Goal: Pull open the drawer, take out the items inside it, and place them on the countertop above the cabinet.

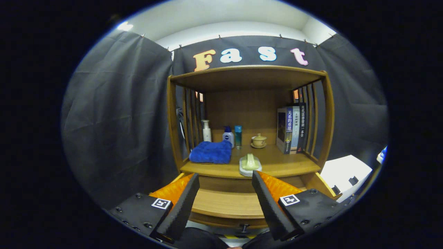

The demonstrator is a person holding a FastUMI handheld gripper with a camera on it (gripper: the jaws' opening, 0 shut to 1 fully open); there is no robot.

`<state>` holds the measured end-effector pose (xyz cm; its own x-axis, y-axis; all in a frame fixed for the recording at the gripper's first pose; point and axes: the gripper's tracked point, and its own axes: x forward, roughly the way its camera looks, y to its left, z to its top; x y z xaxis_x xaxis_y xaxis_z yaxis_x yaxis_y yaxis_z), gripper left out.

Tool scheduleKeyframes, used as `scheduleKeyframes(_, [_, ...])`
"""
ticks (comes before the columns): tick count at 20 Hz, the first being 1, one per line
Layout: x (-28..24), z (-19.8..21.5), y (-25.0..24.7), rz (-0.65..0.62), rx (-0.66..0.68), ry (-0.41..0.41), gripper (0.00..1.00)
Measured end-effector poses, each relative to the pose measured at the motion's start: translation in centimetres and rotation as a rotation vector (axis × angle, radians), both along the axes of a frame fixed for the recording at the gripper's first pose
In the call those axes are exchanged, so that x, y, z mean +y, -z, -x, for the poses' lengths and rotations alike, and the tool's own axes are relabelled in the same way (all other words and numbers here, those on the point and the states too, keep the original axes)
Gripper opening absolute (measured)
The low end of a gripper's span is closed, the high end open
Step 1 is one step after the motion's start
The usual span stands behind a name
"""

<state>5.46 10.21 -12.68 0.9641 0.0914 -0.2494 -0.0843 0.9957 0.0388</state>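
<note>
A wooden cabinet [325, 114] stands ahead with its drawer [226, 204] pulled out under my fingers; the drawer's bare wooden floor shows between them. On the countertop [277, 162] above lie a folded blue towel [211, 152] at the left and a pale green brush on a white dish [250, 164] near the front edge, just beyond my fingertips. My gripper [225, 180] hovers over the drawer, open, with nothing between its fingers.
At the back of the countertop stand a white bottle [206, 130], a blue-capped bottle [228, 136], a teal bottle [238, 136] and a lidded tea cup [259, 140]. Books [292, 129] stand at the right. A white box [346, 173] sits right of the cabinet.
</note>
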Motion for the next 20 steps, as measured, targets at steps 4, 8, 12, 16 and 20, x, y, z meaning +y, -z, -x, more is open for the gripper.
scheduleKeyframes(4, [-0.2, 1.9, 1.5, 0.04, -0.006, 0.028, 0.98])
scheduleKeyframes(8, [0.5, 3.1, 3.6, 0.033, 0.0, 0.016, 0.98])
scheduleKeyframes(12, [0.6, 3.6, 7.7, 0.01, 0.056, 0.028, 0.97])
scheduleKeyframes(16, [0.0, 3.8, 10.5, -0.02, 0.077, 0.049, 0.97])
scheduleKeyframes(20, [-1.2, 4.2, 12.5, -0.024, 0.095, 0.086, 0.97])
